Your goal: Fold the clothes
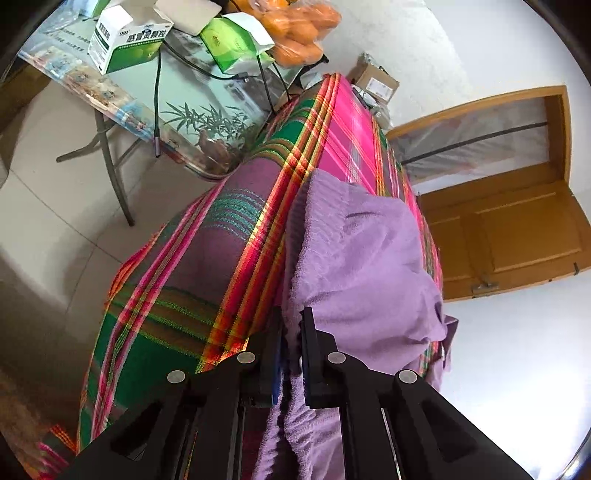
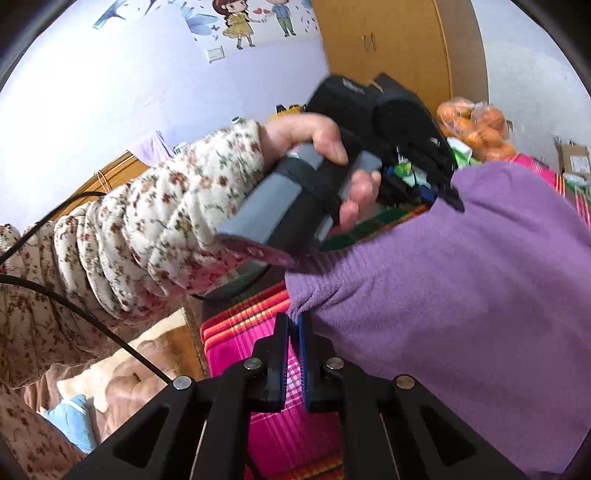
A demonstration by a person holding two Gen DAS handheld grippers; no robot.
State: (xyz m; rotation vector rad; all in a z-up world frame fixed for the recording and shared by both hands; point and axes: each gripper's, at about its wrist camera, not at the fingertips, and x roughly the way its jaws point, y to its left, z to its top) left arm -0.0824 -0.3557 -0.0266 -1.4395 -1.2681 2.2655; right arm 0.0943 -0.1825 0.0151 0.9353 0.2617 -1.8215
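Both claws are gripping the purple garment (image 1: 354, 258) at this moment: the left claw (image 1: 291, 332) is clenched on a gathered edge of it, the fabric bunching between the black fingers and trailing down past them, while the right claw (image 2: 293, 332) is pinching a ribbed hem or cuff, the two fingers nearly meeting on the cloth. The garment is lying draped over a surface covered with a plaid cloth (image 1: 236, 236), part of it raised off that cover by the two grips. Judging by the loose, humped lie of the fabric, the fold is only getting under way; no flat, squared layer is showing yet, and smoothing plus the remaining folds are still ahead. I cannot tell which part of the garment each claw is holding beyond edge and hem. The purple material is looking soft and fleecy, a knit with fine ribbing at the hem, slumping in rounded rolls, not sharp creases. The plaid cover is a thin woven fabric in pink, green, orange and mauve stripes, hanging over the surface's side. A person's hand (image 2: 314, 140), in a quilted floral sleeve (image 2: 155, 206), is holding the grey handle of the left device. Behind, a folding desk (image 1: 184, 96) is carrying cardboard boxes and a bag of oranges (image 1: 299, 29).
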